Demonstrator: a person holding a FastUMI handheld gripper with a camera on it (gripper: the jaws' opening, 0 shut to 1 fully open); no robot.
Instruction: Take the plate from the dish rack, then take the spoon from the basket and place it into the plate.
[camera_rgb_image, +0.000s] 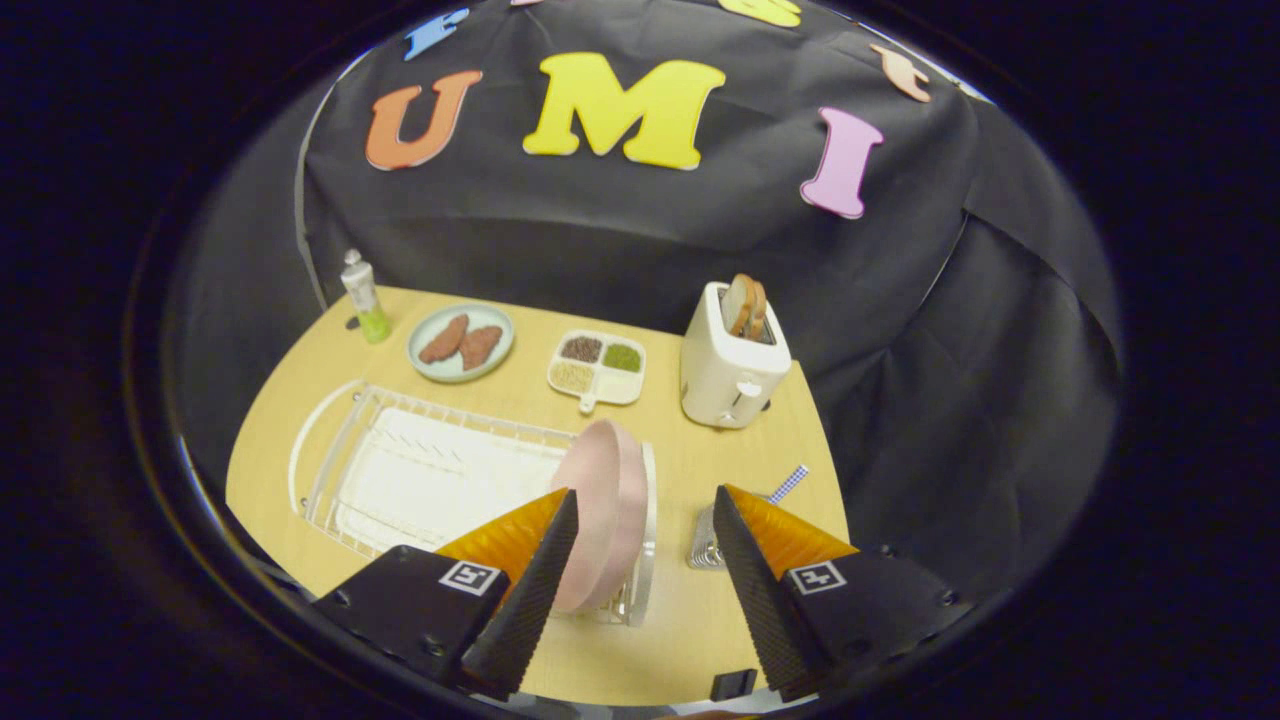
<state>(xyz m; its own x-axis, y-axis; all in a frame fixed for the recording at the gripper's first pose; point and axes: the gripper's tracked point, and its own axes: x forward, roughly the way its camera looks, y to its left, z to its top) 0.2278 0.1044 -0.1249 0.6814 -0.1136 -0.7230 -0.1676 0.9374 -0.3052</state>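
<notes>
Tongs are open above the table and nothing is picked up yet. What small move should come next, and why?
Probably ease the tongs down and a little left, so the pink plate's rim sits between the fingers. The plate stands on edge at the near end of the dish rack, just ahead of the left finger, and the fingers are apart with nothing between them. The plate comes first in the job.

A light wooden table with a rounded front edge stands against the booth's black cloth wall, which hangs in soft folds behind it and wraps around its right side. Even light falls on the tabletop, and the cloth stays dark.
</notes>
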